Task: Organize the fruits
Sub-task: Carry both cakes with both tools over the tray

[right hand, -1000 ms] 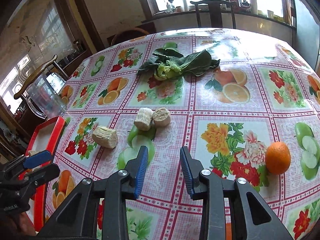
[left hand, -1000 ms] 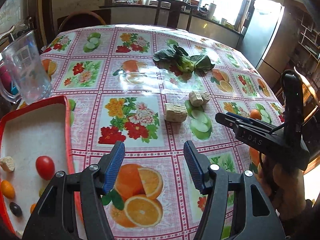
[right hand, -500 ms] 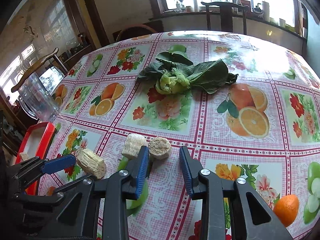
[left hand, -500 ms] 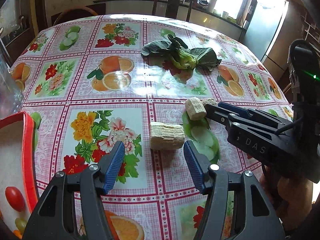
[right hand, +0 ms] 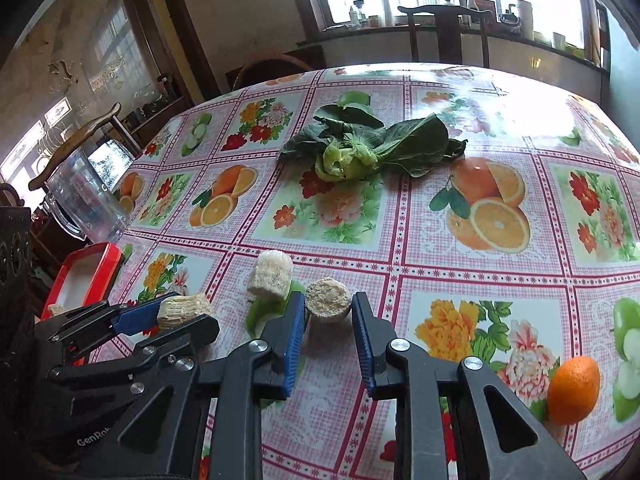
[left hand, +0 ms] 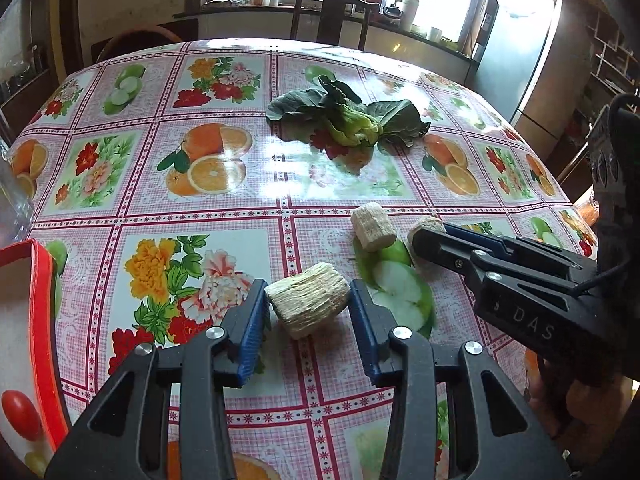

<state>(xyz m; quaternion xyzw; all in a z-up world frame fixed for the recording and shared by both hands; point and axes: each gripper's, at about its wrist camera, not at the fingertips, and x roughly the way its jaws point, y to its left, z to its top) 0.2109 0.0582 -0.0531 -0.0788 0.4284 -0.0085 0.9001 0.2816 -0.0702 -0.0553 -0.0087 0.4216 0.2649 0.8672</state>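
Bracketing separate pale chunks on the table (left hand: 120,208), the left gripper (left hand: 306,304) and right gripper (right hand: 329,312) are both gaping around, not yet gripping, the near chunk (left hand: 306,299) and round chunk (right hand: 327,300), risking nudging either crumbly piece sideways on closing.

You're in a home dining room: fruit-print oilcloth table (left hand: 224,216), wooden chair (left hand: 332,16), cluttered windowsill (right hand: 400,24) (bottles, kettle), fridge (left hand: 520,60).

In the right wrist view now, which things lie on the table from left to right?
Clear jug → red tray → pale chunk → round chunk between the right gripper jaws → orange.
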